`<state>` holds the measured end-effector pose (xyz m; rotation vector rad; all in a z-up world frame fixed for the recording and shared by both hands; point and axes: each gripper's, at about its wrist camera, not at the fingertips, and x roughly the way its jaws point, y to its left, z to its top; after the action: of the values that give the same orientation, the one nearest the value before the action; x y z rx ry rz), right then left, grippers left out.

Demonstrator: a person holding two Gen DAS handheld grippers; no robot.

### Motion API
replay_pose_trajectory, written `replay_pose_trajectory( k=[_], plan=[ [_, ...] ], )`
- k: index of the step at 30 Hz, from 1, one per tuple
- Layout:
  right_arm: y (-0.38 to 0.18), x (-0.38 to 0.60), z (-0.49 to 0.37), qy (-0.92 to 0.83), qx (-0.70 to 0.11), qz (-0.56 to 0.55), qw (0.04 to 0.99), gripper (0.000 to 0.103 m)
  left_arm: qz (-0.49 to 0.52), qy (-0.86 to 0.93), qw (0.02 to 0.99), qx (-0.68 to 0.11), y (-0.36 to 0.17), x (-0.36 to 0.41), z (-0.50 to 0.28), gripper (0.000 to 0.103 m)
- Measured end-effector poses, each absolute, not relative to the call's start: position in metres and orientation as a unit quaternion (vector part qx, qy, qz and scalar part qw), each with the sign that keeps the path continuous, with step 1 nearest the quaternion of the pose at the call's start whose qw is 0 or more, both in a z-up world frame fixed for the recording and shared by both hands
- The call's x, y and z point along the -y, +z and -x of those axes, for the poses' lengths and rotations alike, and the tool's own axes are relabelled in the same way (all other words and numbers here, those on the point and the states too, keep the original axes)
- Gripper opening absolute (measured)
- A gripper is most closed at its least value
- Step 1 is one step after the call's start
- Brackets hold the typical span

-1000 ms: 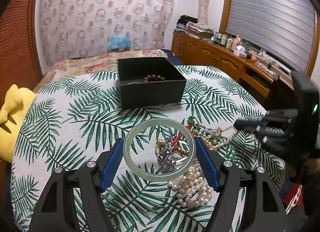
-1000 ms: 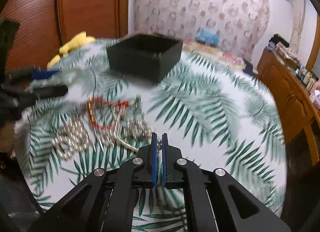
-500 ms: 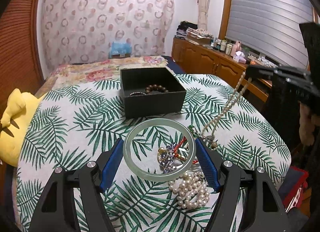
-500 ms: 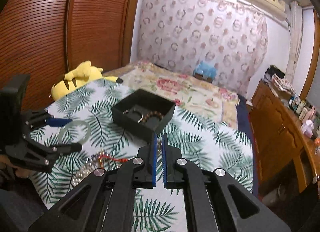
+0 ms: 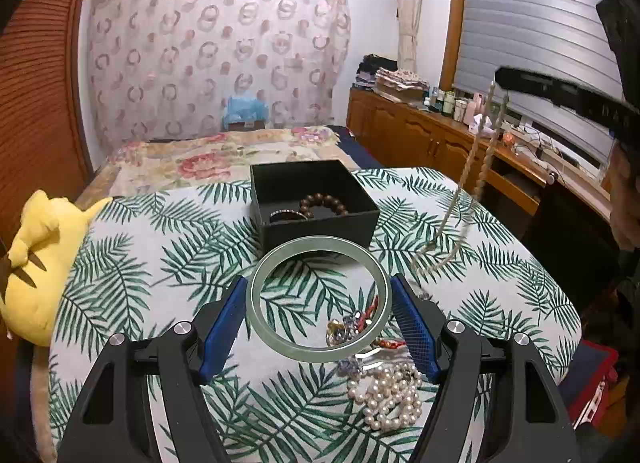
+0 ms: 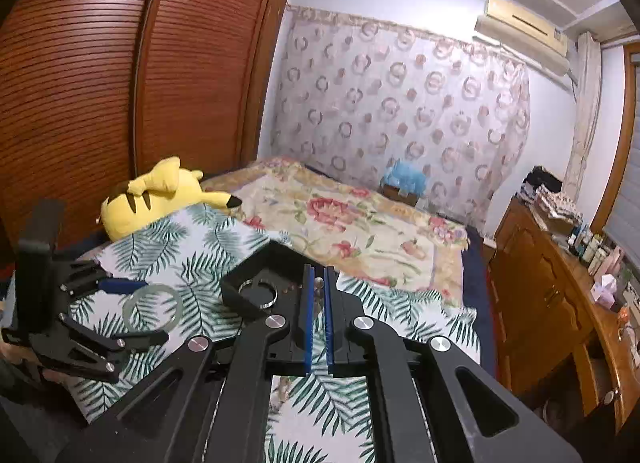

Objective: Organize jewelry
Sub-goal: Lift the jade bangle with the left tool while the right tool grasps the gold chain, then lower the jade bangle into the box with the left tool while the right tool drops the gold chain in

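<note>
A ring-patterned curtain (image 5: 216, 59) hangs behind the floral bed (image 6: 352, 223), beside louvered wooden doors (image 6: 120, 83).

1. Bangle (image 5: 318, 299): glossy, smooth, pale green, stone-like.
2. Box (image 5: 316, 203): matt black, card-like.
3. Cloth (image 5: 132, 263) with leaf print: soft, matt weave.
4. Pearls (image 5: 386, 395): glossy cream beads.
5. Left tool (image 5: 318, 319): matt black plastic, ribbed blue pads, shiny metal bolts.
6. Doors (image 6: 100, 63): slatted brown wood, satin sheen.
7. Toy (image 6: 156, 195): yellow plush, fuzzy.
8. Cabinet (image 5: 408, 135): varnished wood.
</note>
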<state>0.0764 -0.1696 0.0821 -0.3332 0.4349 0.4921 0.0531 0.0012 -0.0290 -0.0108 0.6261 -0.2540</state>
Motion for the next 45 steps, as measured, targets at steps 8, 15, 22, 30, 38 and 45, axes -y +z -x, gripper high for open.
replay_pose_trajectory(
  k=[8,15,22,30,38,45],
  plan=[
    [0.111,0.159,-0.091,0.245,-0.191,0.16,0.937,0.005,-0.006,-0.12,0.947,-0.297,-0.017,-0.002,-0.07,0.069],
    [0.126,0.14,-0.116,0.248,-0.184,0.166,0.937,0.005,-0.015,-0.113,0.949,-0.293,-0.011,-0.004,-0.091,0.069],
    [0.13,0.122,-0.155,0.255,-0.193,0.146,0.936,0.005,-0.025,-0.104,0.95,-0.294,-0.009,-0.004,-0.108,0.069],
    [0.085,0.116,-0.198,0.266,-0.266,0.108,0.92,0.006,-0.03,-0.099,0.948,-0.301,-0.012,-0.004,-0.127,0.069],
    [0.022,0.113,-0.222,0.277,-0.332,0.058,0.9,0.015,-0.031,-0.092,0.943,-0.319,-0.021,-0.001,-0.156,0.069],
    [-0.003,0.132,-0.211,0.271,-0.339,0.066,0.899,0.016,-0.048,-0.085,0.938,-0.332,-0.03,0.011,-0.176,0.069]
  ],
)
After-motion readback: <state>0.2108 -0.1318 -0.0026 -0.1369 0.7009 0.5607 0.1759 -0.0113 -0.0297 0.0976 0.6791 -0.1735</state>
